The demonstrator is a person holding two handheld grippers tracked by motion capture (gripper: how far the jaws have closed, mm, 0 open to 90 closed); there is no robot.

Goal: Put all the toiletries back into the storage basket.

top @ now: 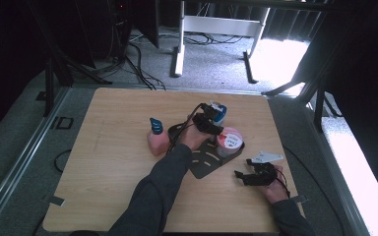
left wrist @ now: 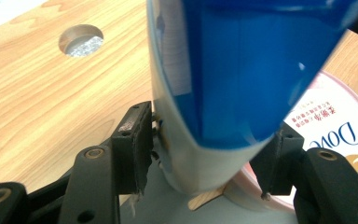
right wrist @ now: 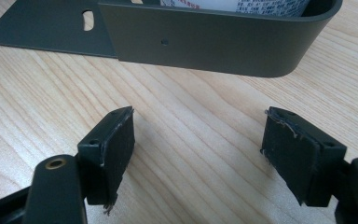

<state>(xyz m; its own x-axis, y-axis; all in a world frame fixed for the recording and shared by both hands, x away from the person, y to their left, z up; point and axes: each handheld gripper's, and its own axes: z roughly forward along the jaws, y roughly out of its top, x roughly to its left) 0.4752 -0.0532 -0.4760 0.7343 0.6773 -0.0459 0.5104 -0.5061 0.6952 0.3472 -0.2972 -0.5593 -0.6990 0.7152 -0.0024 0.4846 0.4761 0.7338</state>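
A blue and white container (top: 218, 112) stands at the far end of a dark metal tray (top: 203, 164), beside a pink-lidded Dove jar (top: 230, 142). My left gripper (top: 210, 121) reaches around the container. In the left gripper view the container (left wrist: 233, 84) sits between the jaws of the left gripper (left wrist: 209, 144). A thin gap shows at the left pad (left wrist: 133, 149), so I read the jaws as open. The Dove jar (left wrist: 331, 126) lies just to its right. My right gripper (top: 248, 174) rests open over bare wood, and its jaws (right wrist: 198, 135) face the tray wall (right wrist: 205, 42) with nothing between them.
A pink pump bottle (top: 156, 140) with a blue top stands left of the tray. A round hole (left wrist: 80, 40) is cut into the wooden tabletop beyond the container. Cables and desk legs lie on the floor past the table's far edge.
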